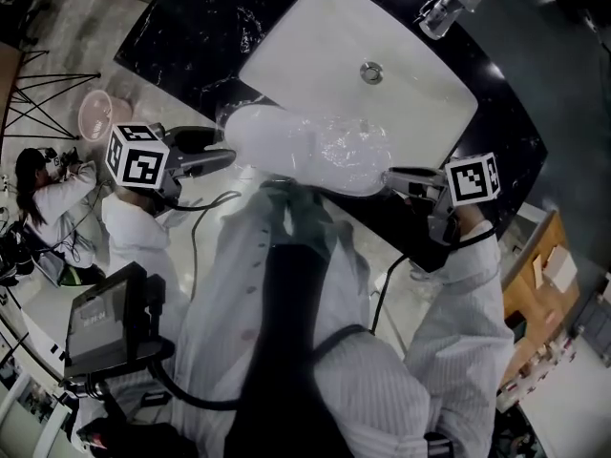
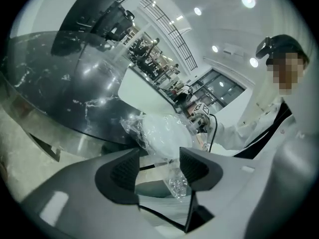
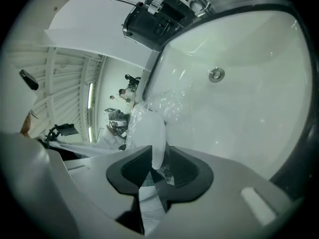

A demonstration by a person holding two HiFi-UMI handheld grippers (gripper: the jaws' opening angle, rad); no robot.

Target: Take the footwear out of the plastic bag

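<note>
Our left hand-held gripper (image 2: pixel 159 159) has its jaws apart around a loose plastic tail, while our right hand-held gripper (image 3: pixel 159 157) clamps the plastic bag (image 1: pixel 348 156). The footwear (image 1: pixel 272 139) inside stretches lengthwise from one to the other.

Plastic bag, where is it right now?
In the head view, the plastic bag is mid-picture at the front edge of the sink, between the left claw and right claw.
</note>
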